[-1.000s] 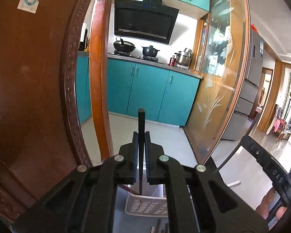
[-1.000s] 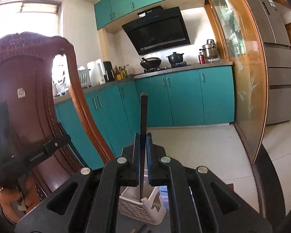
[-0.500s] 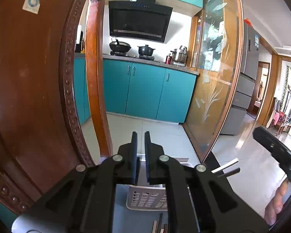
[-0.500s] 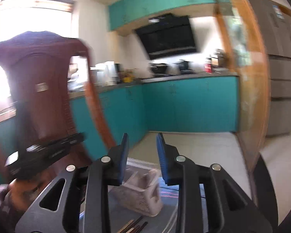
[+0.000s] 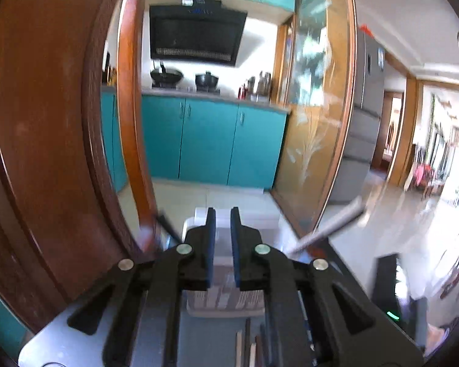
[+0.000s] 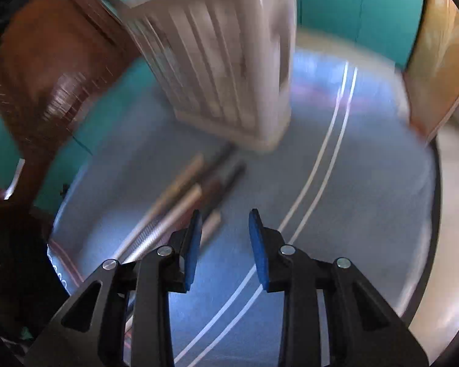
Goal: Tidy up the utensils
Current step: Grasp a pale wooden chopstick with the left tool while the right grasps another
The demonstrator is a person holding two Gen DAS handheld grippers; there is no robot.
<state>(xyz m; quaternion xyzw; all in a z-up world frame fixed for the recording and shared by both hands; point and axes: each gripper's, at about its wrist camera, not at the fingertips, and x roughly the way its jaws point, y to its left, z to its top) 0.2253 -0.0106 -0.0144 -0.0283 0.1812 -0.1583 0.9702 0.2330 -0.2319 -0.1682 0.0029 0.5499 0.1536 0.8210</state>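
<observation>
A white slotted utensil basket (image 5: 226,301) stands on the grey-blue table mat, just beyond my left gripper (image 5: 222,238), which is open a little and empty. A silver utensil (image 5: 330,226) and a dark stick (image 5: 168,226) lean out of the basket. In the blurred right wrist view the basket (image 6: 217,61) stands ahead, and several loose chopsticks (image 6: 183,202) lie on the mat in front of it. My right gripper (image 6: 225,244) is open and empty, low over the mat beside the chopsticks' near ends.
A carved wooden chair back (image 5: 52,140) stands close on the left. The round table's edge (image 6: 434,214) curves on the right. Two white lines (image 6: 318,168) cross the mat. Teal kitchen cabinets (image 5: 211,143) lie beyond.
Both grippers held a dark chopstick upright a second ago and have let go. The right gripper has opened wide and swung down toward the loose chopsticks. The left has tipped downward.
</observation>
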